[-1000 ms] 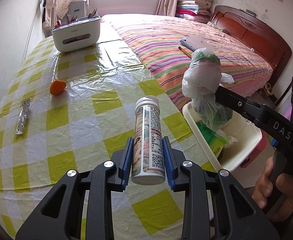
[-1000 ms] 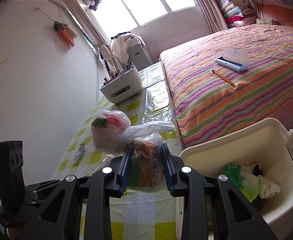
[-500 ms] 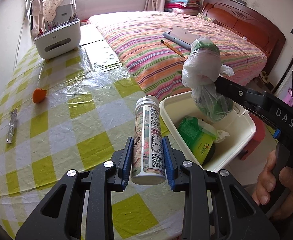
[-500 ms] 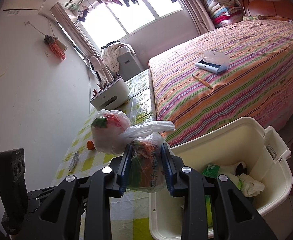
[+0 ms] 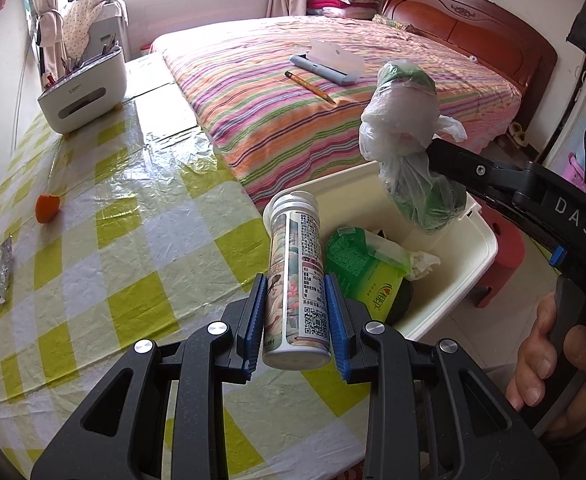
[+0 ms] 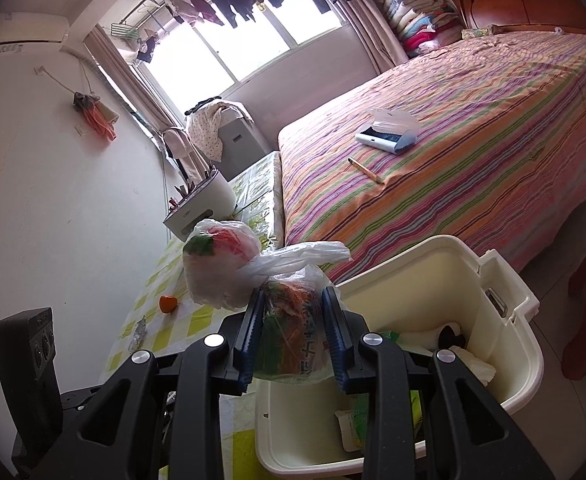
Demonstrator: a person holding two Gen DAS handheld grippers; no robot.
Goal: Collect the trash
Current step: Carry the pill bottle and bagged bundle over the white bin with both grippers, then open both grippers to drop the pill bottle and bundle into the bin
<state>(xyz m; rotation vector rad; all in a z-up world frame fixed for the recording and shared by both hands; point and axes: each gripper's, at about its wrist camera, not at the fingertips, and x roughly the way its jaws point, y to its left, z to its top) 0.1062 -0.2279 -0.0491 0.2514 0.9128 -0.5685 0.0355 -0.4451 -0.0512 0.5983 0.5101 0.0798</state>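
My left gripper is shut on a white printed bottle, held above the table's right edge next to the cream trash bin. My right gripper is shut on a tied plastic bag of rubbish, held over the bin; in the left wrist view the bag hangs above the bin's far side. The bin holds a green packet and white tissue. An orange peel and a silver wrapper lie on the checked tablecloth.
A white desk organiser stands at the table's far end. A striped bed lies beyond the bin, with a pencil and a grey case on it. A red stool stands right of the bin.
Both grippers have moved right with their loads. The bottle now sits at the table edge beside the bin and the bag is over the bin.
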